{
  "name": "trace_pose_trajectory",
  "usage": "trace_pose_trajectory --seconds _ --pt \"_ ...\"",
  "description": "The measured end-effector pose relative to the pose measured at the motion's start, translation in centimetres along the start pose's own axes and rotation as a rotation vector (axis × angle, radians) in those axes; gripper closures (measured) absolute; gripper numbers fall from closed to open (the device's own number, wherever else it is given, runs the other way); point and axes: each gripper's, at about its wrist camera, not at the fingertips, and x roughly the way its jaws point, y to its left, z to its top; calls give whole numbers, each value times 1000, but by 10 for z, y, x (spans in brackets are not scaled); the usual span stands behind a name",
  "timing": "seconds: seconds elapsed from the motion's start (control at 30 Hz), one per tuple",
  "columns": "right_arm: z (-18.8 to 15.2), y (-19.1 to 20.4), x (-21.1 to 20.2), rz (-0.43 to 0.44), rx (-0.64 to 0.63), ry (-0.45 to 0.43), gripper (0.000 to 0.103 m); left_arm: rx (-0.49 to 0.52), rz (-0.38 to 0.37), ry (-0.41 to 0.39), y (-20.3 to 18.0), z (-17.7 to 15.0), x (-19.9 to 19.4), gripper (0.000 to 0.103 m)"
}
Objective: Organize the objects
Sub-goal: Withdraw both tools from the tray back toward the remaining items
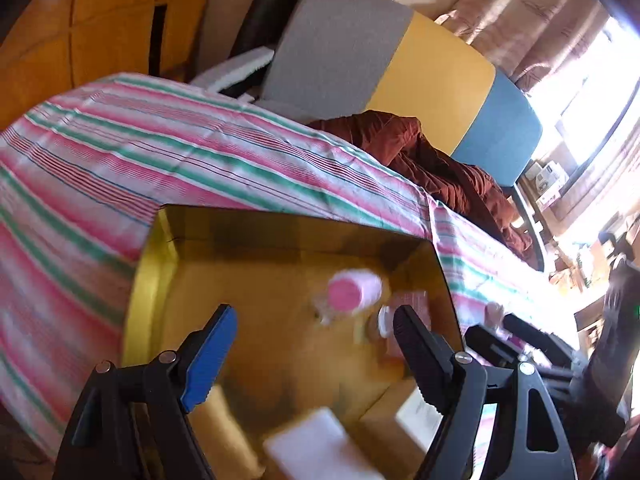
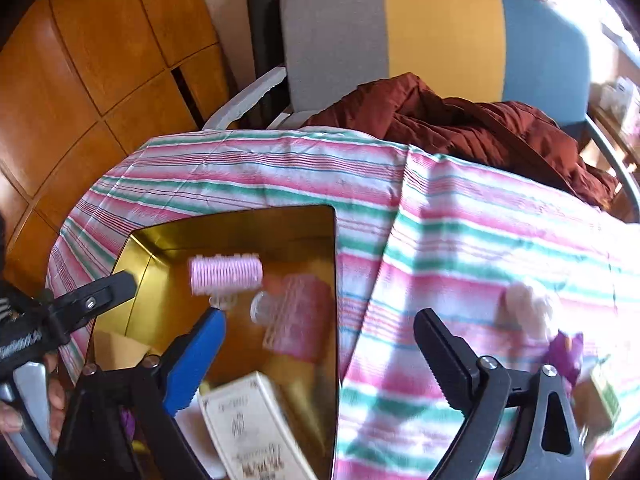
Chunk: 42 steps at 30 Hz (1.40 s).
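Observation:
A gold tray point(image 1: 256, 226) sits on the striped tablecloth point(image 1: 100, 160). Inside it lie a pink hair roller point(image 1: 354, 290), a flat pink ribbed piece point(image 2: 298, 320), a small clear jar point(image 2: 262, 306) and a white box point(image 2: 252, 428), all blurred. My left gripper point(image 1: 316, 354) hovers open over the tray's near part with nothing between its fingers. My right gripper point(image 2: 320, 356) is open too, straddling the tray's right rim point(image 2: 335, 280), its blue finger point(image 2: 200, 356) over the tray and its black finger point(image 2: 444, 356) over the cloth.
On the cloth right of the tray lie a pale lumpy object point(image 2: 528, 304), a purple item point(image 2: 564, 352) and a small green-and-tan box point(image 2: 604, 392). A brown jacket point(image 2: 460, 120) lies on a grey, yellow and blue chair point(image 2: 440, 28) behind the table. Wooden panels point(image 2: 100, 60) stand at left.

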Motion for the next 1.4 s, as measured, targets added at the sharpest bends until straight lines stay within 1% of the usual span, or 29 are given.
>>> trace_pose_trajectory --seconds 0.17,0.3,0.5,0.6,0.93,1.23,1.4 --pt "-24 4 -20 -25 -23 -31 1 84 40 -54 -11 -33 -29 21" --pt "-44 10 -37 -51 -61 -60 0 146 75 -109 -24 -59 -50 21" --pt "-71 13 -58 -68 -78 -97 0 190 114 -148 -34 -85 -67 21" --pt "-81 13 -67 -71 -80 -112 0 205 131 -152 -38 -95 -71 21" --pt "-104 6 -88 -104 -77 -154 0 247 144 -152 -49 -121 -80 21" --pt "-114 -20 -92 -135 -32 -141 0 267 143 -131 -54 -130 -77 21" --pt "-113 -39 -95 -163 -1 -137 0 277 131 -122 -56 -132 -75 21"
